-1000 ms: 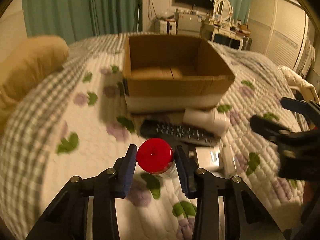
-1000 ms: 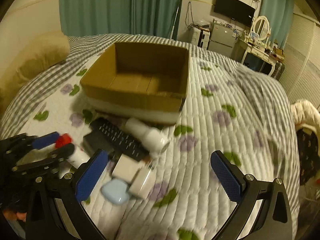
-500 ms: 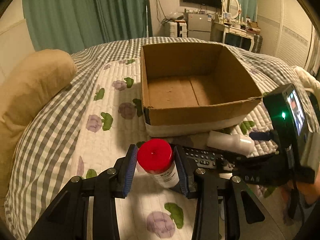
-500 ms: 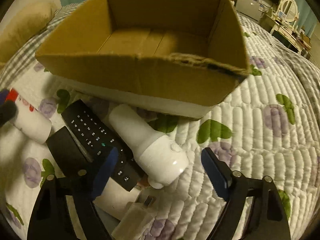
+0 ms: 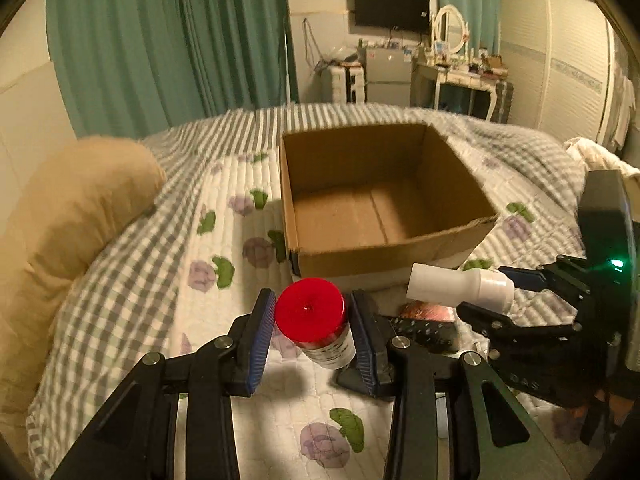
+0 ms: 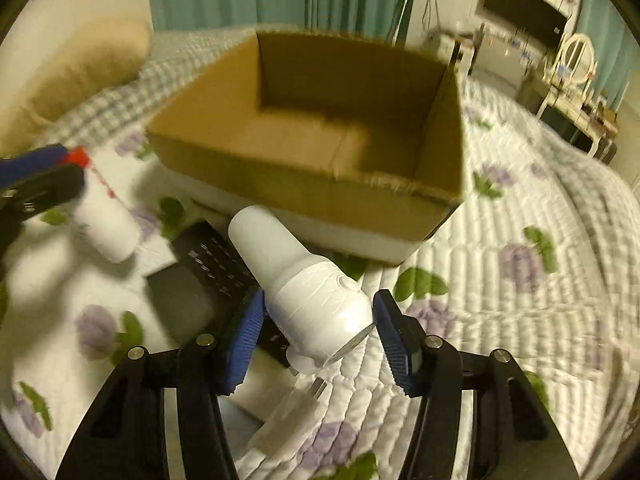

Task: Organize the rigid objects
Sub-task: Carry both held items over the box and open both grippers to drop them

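The left gripper [image 5: 310,332] has its blue-padded jaws closed against the red screw cap of a small white plastic bottle [image 5: 320,330], which hangs tilted, clear of the quilt. The right gripper [image 6: 318,328] has its jaws closed to the wide end of a white plastic flashlight-shaped cylinder [image 6: 302,284], pads at its sides, though firm contact is hard to confirm; it appears raised in the left view. Just beyond both sits the open brown cardboard box [image 5: 400,248], its floor bare, so nothing is packed yet by my reading. Left on the floral quilted bedspread [image 6: 500,300] are a black remote control [image 6: 218,264] and, under the right gripper, small white items too blurred to name.
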`<state>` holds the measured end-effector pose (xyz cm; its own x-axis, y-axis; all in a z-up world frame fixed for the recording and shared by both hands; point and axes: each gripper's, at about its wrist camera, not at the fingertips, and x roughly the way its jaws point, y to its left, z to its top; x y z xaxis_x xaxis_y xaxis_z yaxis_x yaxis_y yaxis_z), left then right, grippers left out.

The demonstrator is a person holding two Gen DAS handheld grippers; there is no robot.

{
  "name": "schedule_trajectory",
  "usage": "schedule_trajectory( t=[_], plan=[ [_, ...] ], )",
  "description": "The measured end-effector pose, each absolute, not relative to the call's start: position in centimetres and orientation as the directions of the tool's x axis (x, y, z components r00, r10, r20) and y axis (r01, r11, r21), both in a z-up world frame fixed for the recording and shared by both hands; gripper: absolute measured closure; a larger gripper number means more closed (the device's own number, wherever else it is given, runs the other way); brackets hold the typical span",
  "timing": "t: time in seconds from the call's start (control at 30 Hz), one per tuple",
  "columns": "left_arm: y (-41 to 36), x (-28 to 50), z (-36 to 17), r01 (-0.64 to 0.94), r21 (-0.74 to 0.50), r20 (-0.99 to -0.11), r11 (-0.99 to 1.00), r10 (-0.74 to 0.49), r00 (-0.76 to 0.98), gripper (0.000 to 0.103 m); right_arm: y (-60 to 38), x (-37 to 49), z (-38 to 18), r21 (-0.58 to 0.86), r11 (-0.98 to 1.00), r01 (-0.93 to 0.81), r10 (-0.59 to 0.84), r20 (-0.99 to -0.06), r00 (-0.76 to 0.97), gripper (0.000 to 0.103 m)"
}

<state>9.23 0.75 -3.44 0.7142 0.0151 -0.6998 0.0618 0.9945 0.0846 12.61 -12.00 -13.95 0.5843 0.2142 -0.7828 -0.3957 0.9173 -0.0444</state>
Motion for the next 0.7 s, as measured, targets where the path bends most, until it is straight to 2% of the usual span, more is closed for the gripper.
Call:
schedule_trajectory(
  t=[0.17,0.4,0.57,0.7],
  plan=[
    [0.4,9.1,0.2,0.089,0.086,-0.650,0.992,-0.012,0.760,0.065,-14.4,10.8,-7.7,-0.065,0.930,-0.362,0.221,-0.689,0.690,0.047],
    [-1.4,13.0,5.3,0.103,0.150,-0.570,0.983,0.001,0.822,0.065,-14.0,13.9,0.8,-0.096,0.940,-0.326,0.217,-0.568,0.794,0.047],
    [-2.1,17.9,5.0,0.085,0.177,-0.574,0.981,0.033,0.818,0.065,-13.0,18.2,1.6,-0.101,0.947,-0.304,0.196,-0.565,0.801,0.047],
    [-2.3,21.8,2.1,0.086,0.154,-0.622,0.984,0.029,0.782,0.065,-12.9,21.5,-0.5,-0.081,0.952,-0.294,0.189,-0.600,0.778,0.047]
  ],
)
